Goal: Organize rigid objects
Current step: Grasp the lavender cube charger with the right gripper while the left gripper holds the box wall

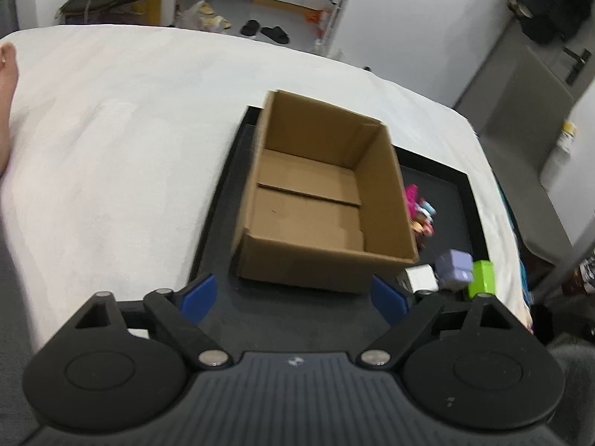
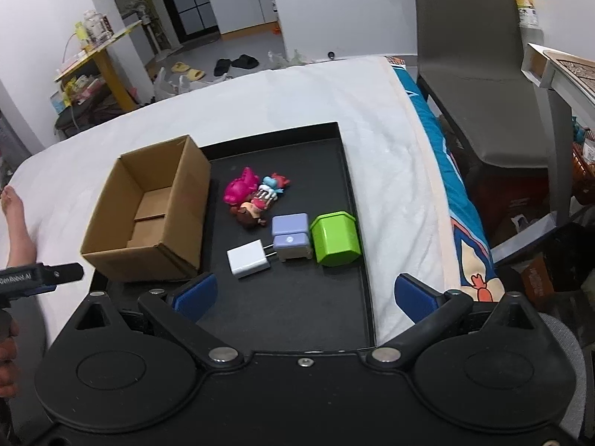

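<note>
Blue-padded fingers of the right gripper [image 2: 303,295] stand wide apart, empty, above the near end of the shallow black tray [image 2: 349,193]; the left gripper [image 1: 293,297] is equally wide, empty, facing the open brown cardboard box [image 1: 316,200]. Beside the box lie a white plug-in charger [image 2: 248,259], a lilac plastic mini drawer unit [image 2: 291,236], a lime-green plastic bin [image 2: 335,238] and pink toy figures [image 2: 256,195]. All look light, stiff and slick; I'd pinch the charger across its flat sides. Lettering on the left gripper's side looks like "GenRobot.AI".
</note>
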Demonstrator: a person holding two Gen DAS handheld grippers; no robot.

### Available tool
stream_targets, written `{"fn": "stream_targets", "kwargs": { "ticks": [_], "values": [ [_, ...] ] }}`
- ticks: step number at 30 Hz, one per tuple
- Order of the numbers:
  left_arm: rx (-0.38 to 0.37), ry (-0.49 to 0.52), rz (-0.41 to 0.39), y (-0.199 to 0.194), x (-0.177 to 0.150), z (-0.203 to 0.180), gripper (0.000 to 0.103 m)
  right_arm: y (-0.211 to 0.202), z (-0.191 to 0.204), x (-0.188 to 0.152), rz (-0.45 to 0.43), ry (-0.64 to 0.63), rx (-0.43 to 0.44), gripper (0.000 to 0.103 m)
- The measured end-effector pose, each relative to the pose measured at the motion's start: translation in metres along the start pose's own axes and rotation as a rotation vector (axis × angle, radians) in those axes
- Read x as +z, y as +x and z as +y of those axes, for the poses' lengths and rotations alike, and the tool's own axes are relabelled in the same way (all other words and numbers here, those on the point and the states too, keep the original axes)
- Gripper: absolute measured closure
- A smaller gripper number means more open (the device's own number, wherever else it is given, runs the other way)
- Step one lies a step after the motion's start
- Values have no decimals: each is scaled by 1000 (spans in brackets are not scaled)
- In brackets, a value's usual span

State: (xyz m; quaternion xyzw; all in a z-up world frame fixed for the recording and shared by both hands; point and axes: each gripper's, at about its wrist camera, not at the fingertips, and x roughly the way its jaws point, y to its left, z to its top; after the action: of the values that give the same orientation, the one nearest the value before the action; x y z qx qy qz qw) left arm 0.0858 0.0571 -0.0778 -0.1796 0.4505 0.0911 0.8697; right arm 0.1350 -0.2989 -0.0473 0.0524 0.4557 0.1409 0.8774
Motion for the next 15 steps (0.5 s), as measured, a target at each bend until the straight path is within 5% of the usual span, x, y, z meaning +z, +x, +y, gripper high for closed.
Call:
{"fn": "stream_targets", "kwargs": {
  "ticks": [15],
  "values": [
    [18,-139,7,33,25,37,37,23,-1,9,25,47,-19,5]
  ]
}}
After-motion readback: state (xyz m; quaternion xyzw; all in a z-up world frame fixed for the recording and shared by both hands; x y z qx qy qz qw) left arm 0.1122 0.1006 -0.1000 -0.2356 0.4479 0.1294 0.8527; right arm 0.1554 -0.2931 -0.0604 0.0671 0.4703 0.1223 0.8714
